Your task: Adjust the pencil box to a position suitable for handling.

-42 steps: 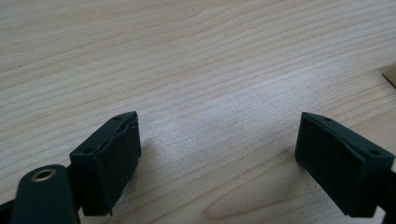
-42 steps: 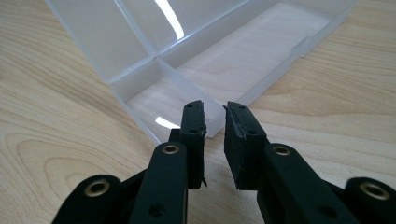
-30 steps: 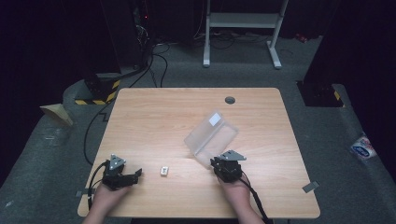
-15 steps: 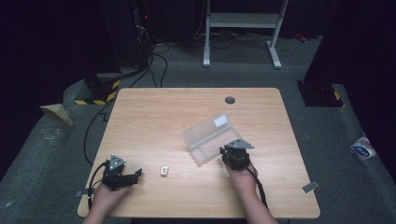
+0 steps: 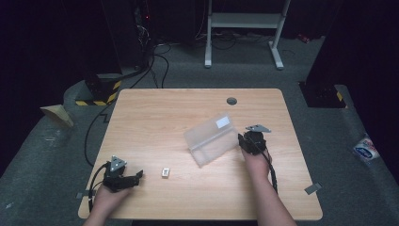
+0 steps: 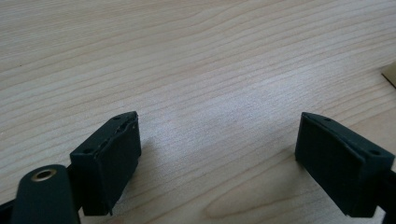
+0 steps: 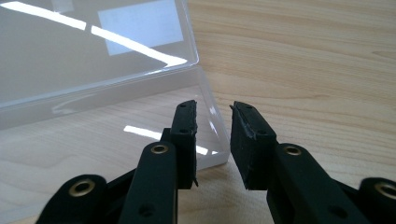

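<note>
Pale wood table [image 5: 155, 113]: from the high view, it carries a clear plastic box [image 5: 210, 139] right of centre, lid raised, and a small white piece [image 5: 165, 173] near your edge.
Your left gripper [image 5: 132, 177]: near the front left corner, well apart from the box.
Your right gripper [image 5: 245, 142]: just beside the box's right end.
Left gripper view: your jaws are spread wide over bare wood.
Right gripper view: your jaws stand slightly apart at the box's corner [image 7: 212, 135], pinching nothing; the lid bears a white label [image 7: 142, 25].
</note>
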Available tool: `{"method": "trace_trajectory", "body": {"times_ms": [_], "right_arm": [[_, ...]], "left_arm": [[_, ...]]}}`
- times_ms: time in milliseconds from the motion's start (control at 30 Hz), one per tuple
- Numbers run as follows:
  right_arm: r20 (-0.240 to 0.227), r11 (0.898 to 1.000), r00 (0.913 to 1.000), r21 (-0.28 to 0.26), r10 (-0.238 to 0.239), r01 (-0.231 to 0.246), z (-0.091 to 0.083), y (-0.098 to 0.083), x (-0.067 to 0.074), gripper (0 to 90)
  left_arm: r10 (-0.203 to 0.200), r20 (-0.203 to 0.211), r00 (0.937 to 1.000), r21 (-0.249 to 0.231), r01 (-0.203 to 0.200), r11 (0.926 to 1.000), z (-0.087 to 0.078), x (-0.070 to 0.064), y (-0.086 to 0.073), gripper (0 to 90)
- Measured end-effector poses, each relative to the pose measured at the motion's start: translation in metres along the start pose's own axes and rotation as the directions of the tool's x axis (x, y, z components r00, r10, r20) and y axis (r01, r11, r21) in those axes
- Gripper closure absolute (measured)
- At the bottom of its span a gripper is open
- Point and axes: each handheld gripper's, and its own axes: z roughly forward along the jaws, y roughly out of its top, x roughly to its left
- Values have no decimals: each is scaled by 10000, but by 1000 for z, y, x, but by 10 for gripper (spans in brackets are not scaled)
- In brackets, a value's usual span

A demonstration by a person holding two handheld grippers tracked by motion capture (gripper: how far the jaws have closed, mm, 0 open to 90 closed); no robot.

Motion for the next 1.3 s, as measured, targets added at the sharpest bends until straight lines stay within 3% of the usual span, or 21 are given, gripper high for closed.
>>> {"method": "trace_trajectory", "body": {"times_ms": [267,833,1300], "right_arm": [[222,9983,9998,580,12,-25,13,-3,-4,751],[-282,9978,9987,490,-424,437,-17,-30,5,762],[-220,9969,9977,454,-636,646,-22,-35,17,793]], "left_arm": [[3,3,10000,0,-3,10000,0,0,0,147],[37,18,10000,6,-37,10000,0,0,0,146],[4,23,10000,-1,-4,10000,0,0,0,146]]}}
